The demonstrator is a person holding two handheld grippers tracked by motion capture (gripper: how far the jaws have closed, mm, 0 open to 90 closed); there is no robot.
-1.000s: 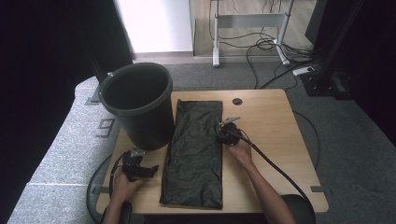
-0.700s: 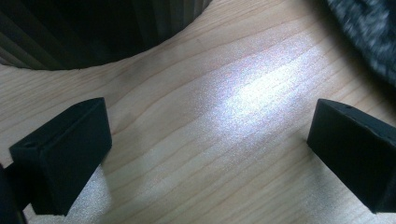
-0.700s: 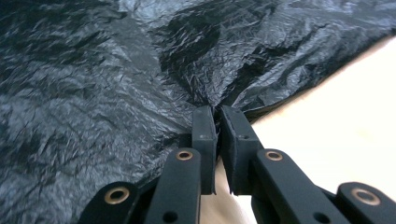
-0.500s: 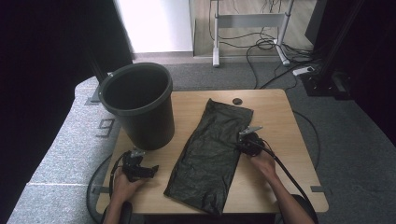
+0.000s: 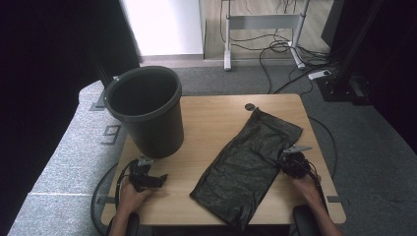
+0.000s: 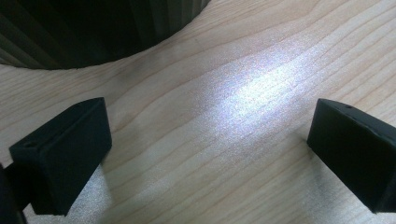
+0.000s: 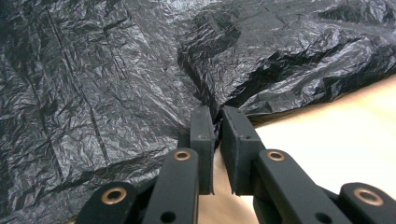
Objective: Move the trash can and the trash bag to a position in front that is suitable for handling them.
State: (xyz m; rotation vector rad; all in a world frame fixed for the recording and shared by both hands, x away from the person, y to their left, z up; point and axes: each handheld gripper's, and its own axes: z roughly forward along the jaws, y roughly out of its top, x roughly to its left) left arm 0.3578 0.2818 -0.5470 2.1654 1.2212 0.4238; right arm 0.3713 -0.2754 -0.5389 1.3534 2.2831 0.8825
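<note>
A crinkled black plastic bag [image 5: 246, 167] lies slanted across the wooden table [image 5: 216, 123], its lower end hanging over the near edge. My right gripper [image 5: 285, 162] is at the bag's right edge, and in the right gripper view its jaws pinch a fold of the bag [image 7: 140, 70], so my right gripper [image 7: 217, 116] is shut on it. A black bin [image 5: 145, 110] stands upright at the table's left. Just in front of the bin, my left gripper [image 5: 160, 178] rests low over the wood. Its two jaws stand far apart over bare table [image 6: 210, 140], open and holding nothing.
The bin's dark base [image 6: 93, 28] is close ahead of the left jaws. A small round dark grommet [image 5: 250, 106] sits near the table's far edge. Cables [image 5: 280, 49] and a stand's legs lie on the floor beyond the table.
My right gripper has dragged the bag to the right, swinging its upper end rightward so the bag now lies slanted. The left gripper has stayed in place.
</note>
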